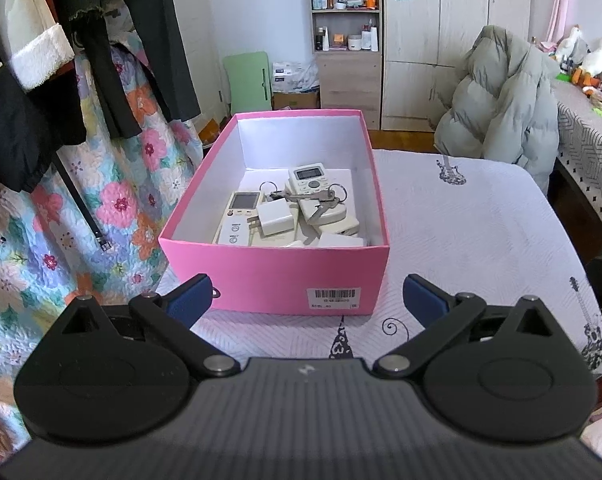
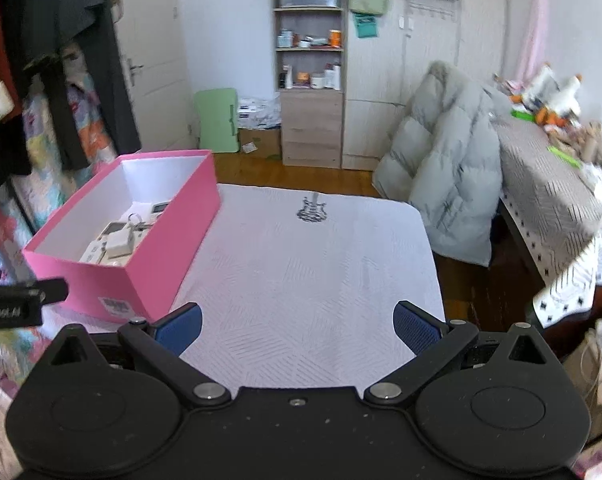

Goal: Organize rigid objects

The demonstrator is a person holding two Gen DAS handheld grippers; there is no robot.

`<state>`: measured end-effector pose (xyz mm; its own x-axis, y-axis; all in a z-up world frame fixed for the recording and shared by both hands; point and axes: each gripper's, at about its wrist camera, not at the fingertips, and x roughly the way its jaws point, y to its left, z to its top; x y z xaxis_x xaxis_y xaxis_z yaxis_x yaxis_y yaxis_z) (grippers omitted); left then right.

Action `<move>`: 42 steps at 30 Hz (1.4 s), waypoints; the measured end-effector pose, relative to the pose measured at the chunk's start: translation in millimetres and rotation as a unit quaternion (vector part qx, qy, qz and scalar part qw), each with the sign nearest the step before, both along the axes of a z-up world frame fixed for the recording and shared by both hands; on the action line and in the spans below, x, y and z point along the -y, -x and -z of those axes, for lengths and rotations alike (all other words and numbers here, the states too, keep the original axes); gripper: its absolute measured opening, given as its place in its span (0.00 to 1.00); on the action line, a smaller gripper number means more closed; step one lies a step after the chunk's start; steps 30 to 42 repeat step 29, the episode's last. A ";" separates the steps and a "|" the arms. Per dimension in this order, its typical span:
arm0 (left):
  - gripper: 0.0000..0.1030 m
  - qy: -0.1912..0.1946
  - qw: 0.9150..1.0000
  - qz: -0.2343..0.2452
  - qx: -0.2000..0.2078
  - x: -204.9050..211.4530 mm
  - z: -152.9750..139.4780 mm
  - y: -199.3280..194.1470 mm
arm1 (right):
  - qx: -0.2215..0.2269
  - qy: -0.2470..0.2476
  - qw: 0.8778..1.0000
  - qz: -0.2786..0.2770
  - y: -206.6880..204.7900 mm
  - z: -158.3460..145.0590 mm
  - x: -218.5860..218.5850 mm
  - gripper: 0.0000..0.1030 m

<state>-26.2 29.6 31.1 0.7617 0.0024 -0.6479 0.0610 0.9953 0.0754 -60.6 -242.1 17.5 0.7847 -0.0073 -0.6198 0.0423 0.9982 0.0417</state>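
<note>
A pink box (image 1: 275,276) sits open on the left part of the desk (image 1: 481,220), which is covered by a white cloth printed with small guitars. To the box's left hang dark clothes (image 1: 149,40) and a flowered quilt (image 1: 113,200), close against its side. Beyond the box stand a wooden shelf unit (image 1: 347,40) with bottles and a green folded stool (image 1: 248,82); to its right, past the desk edge, a grey puffer jacket (image 1: 501,100) is draped over a chair.

Inside the box lie the rigid objects: two white remotes (image 1: 239,216), a white charger plug (image 1: 275,218), a bunch of keys (image 1: 321,200) and other white pieces (perhaps more adapters, partly hidden).

The left gripper (image 1: 307,300) hovers just before the box's near wall, fingers spread and empty. The right gripper (image 2: 297,324) is to the box's right over bare cloth, also spread wide, holding nothing.
</note>
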 end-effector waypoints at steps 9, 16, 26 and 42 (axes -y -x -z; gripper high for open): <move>1.00 0.004 1.000 0.000 0.002 0.6 -1.2 1.9 | 0.000 0.006 1.000 0.003 2.4 1.2 1.0 1.00; 1.00 0.004 1.000 0.002 -0.002 3.2 -1.6 2.5 | -0.002 0.010 1.000 -0.004 1.4 1.3 -1.9 1.00; 1.00 0.019 1.000 -0.003 -0.006 -2.1 0.3 0.8 | -0.002 0.013 1.000 -0.005 2.1 1.3 -2.8 1.00; 1.00 0.020 1.000 -0.003 -0.008 -2.9 0.6 -0.1 | -0.004 0.013 1.000 -0.006 1.8 1.3 -2.1 1.00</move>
